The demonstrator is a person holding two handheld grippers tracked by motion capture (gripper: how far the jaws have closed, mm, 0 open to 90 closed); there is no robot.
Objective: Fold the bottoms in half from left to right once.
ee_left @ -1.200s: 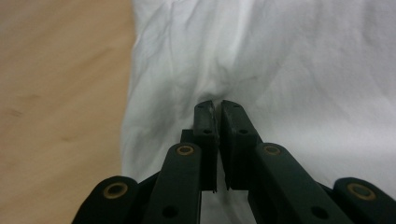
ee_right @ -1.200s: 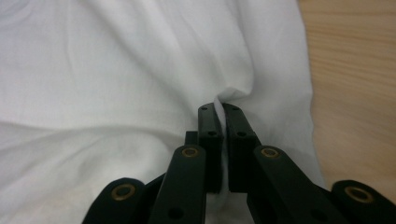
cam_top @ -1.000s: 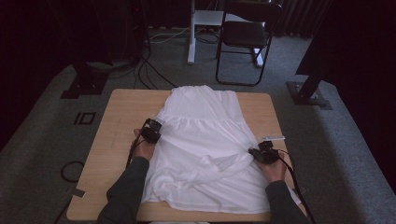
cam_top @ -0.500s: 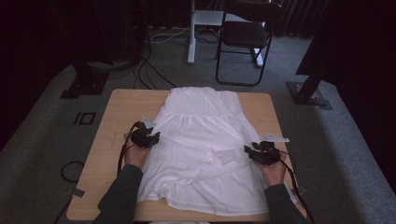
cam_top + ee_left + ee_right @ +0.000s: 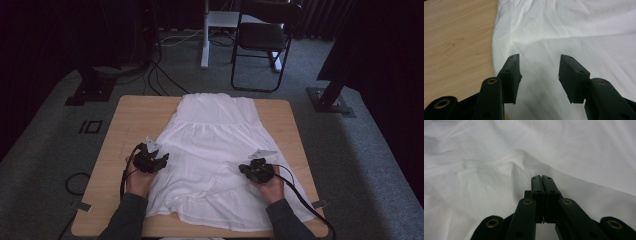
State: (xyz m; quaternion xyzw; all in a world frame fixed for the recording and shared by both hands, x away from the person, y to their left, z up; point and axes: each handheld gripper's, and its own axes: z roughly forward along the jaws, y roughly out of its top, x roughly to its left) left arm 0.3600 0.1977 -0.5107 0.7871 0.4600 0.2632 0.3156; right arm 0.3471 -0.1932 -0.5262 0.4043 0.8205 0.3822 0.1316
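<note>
Left gripper (image 5: 539,72): jaws parted, just been opening, nothing between them, over left edge of white dress (image 5: 220,155) | right gripper (image 5: 541,195): jaws clenched together, no cloth visibly pinched, over dress's right side | dress: spread flat on wooden table (image 5: 130,120), hem nearest person | chair (image 5: 262,40): beyond table.

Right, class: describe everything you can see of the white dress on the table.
The white dress lies flat on the wooden table, bodice away from the person, hem at the near edge. It looks like thin, creased cotton, sewn in gathered tiers that widen toward the hem. The left tool hangs open over its left edge; the right tool is shut over its right side, by a raised fold.
</note>
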